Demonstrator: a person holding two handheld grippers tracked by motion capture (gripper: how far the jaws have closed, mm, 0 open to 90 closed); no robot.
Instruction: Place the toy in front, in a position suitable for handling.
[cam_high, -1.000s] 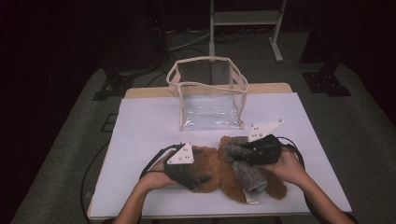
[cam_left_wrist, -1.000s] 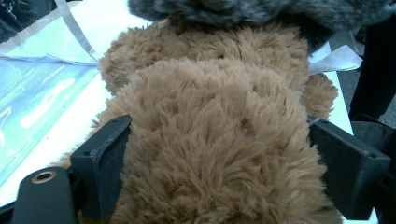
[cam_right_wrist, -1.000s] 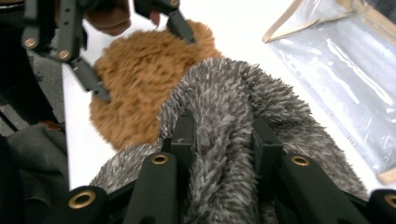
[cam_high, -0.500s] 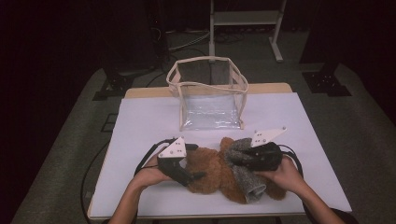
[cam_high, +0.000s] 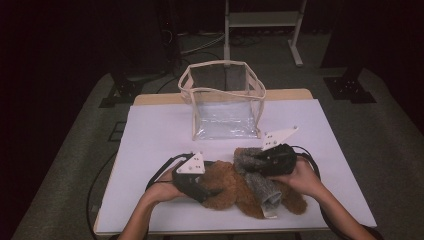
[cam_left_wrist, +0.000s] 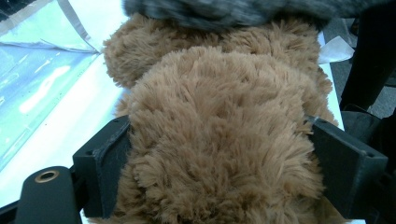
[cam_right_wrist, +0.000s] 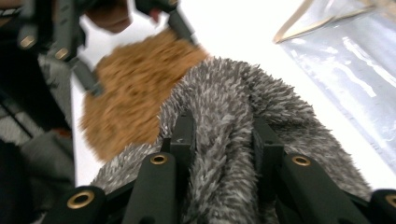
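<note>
1. Container: one clear plastic bag (cam_high: 223, 102) with beige trim stands open-topped at the upper centre of the high view, on the far part of the surface; nothing shows inside it.
2. Soft items, two: one brown plush piece (cam_high: 227, 187) and one grey plush piece (cam_high: 255, 175), lying together at the lower centre, the grey draped over the brown, well apart from the bag.
3. Grippers, two. The left gripper (cam_left_wrist: 217, 172) has just been closing; its jaws stand wide, pressing on the brown plush piece from both sides. The right gripper (cam_right_wrist: 223, 140) is pinched narrowly on a fold of the grey plush piece.
4. Surface: a white sheet (cam_high: 160, 135) covers the wooden surface (cam_high: 155, 98), whose edge shows at the far side.
5. Room: dark, with grey carpet (cam_high: 75, 165) and a metal stand (cam_high: 262, 22) at the upper centre.
</note>
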